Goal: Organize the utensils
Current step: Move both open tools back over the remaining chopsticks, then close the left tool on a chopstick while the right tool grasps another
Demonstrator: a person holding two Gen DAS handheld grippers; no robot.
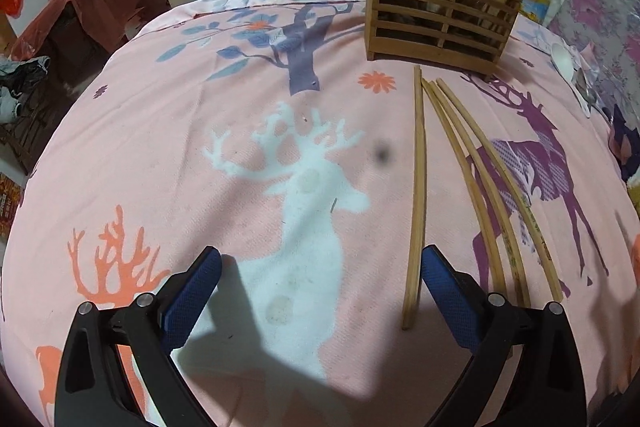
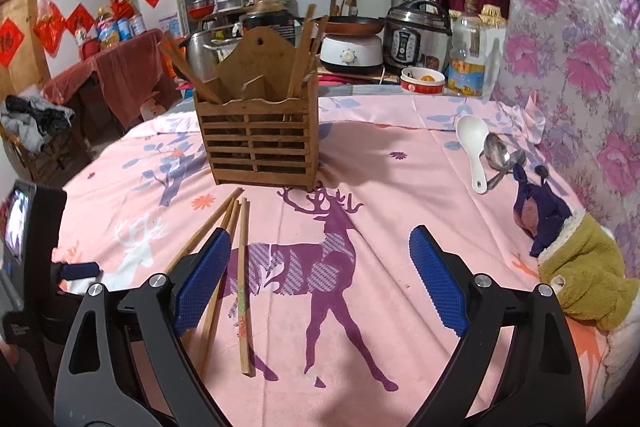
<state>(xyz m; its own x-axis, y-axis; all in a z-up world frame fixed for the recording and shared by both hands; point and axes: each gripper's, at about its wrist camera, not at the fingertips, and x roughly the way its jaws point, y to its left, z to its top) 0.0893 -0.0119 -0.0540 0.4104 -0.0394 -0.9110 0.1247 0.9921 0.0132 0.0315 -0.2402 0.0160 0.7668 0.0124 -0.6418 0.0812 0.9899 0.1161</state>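
A wooden slatted utensil holder (image 1: pixel 440 15) (image 2: pixel 260 143) stands on the pink deer-print cloth, with several chopsticks upright in it. Several loose bamboo chopsticks (image 1: pixel 476 187) (image 2: pixel 242 267) lie on the cloth in front of it. A white spoon (image 2: pixel 474 147) and metal spoons (image 2: pixel 500 157) lie at the right; the white spoon also shows in the left wrist view (image 1: pixel 562 61). My left gripper (image 1: pixel 320 279) is open and empty, its right finger beside one chopstick (image 1: pixel 416 203). My right gripper (image 2: pixel 320 279) is open and empty, its left finger over the chopsticks.
A plush toy (image 2: pixel 576 259) lies at the right edge of the table. Rice cookers (image 2: pixel 416 35), pots, an oil bottle (image 2: pixel 466 59) and a bowl stand behind the table. A flowered wall covering (image 2: pixel 580 47) runs along the right side. The left gripper's body (image 2: pixel 28 247) is at the left.
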